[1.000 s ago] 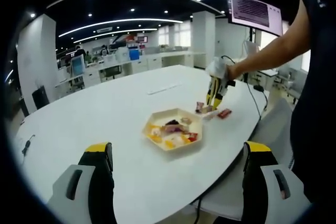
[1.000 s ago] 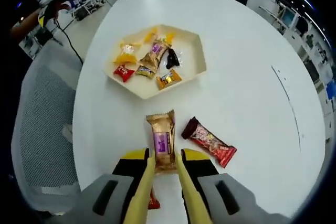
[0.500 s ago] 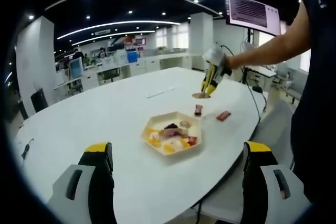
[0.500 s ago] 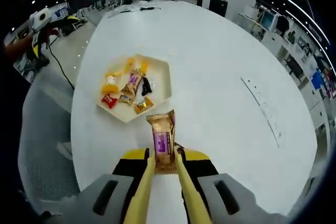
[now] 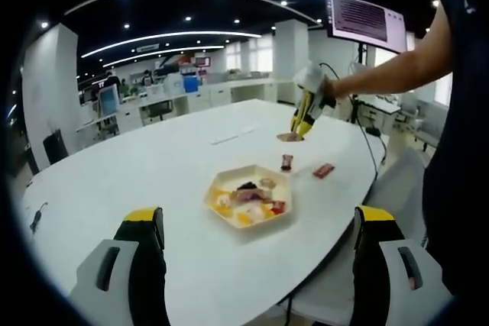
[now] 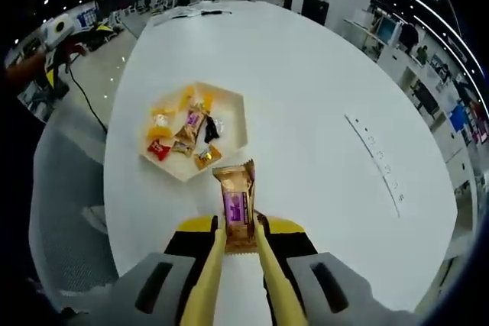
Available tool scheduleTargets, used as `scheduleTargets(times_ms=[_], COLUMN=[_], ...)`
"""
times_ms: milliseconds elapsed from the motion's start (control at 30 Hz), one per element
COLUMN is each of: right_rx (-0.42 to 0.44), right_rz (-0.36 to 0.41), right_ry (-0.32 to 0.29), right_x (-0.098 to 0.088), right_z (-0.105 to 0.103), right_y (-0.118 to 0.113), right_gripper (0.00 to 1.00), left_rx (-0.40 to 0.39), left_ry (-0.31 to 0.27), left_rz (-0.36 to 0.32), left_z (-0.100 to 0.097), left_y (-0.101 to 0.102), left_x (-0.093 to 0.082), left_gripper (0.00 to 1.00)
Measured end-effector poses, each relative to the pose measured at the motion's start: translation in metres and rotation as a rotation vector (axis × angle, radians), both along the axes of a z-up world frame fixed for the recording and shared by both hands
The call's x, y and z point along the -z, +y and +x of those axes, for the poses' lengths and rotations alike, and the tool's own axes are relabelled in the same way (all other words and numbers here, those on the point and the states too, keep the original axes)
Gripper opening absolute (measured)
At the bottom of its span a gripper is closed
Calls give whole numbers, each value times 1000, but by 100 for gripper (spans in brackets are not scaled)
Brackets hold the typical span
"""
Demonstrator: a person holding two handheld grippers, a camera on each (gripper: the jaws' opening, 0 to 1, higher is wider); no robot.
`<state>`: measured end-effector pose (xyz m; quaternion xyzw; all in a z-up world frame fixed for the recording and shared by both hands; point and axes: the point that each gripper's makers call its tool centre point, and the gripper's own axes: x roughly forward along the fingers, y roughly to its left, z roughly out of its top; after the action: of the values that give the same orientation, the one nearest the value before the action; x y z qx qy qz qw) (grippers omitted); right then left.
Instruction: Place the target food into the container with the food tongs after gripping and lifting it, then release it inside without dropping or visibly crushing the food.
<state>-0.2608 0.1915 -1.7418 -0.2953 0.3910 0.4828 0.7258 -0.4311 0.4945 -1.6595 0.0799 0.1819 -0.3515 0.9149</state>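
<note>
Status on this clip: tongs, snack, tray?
Right tongs shut on gold-and-purple wrapped snack, held above white table. Left tongs open, idle. Hexagonal beige tray ahead, path clear.

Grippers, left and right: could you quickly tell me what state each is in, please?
Left gripper: open, holding nothing.
Right gripper: shut on the gold snack bar, lifted above the table.

From my feed it's a big open-plan office: dark ceiling with curved light strips (image 5: 168, 36) and spot lamps, white pillars (image 5: 294, 55), rows of desks (image 5: 176, 97) at the back, a large white oval table (image 5: 137, 166), a mounted screen (image 5: 367, 19), and a mesh chair (image 6: 65, 196) tucked beside the table.
</note>
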Motion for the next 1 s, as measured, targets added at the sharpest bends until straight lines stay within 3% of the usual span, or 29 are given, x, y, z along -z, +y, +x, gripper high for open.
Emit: scheduleTargets(times_ms=[567, 1000], right_rx=[-72, -125], right_rz=[-34, -26], right_ry=[-11, 9], right_x=[-5, -4], right_z=[1, -3], right_y=[43, 98], right_gripper=[22, 22], left_rx=[-6, -26], left_ry=[4, 0], left_rz=[-15, 9], left_z=[-4, -1], left_y=[5, 14], left_x=[4, 9], left_gripper=[99, 99])
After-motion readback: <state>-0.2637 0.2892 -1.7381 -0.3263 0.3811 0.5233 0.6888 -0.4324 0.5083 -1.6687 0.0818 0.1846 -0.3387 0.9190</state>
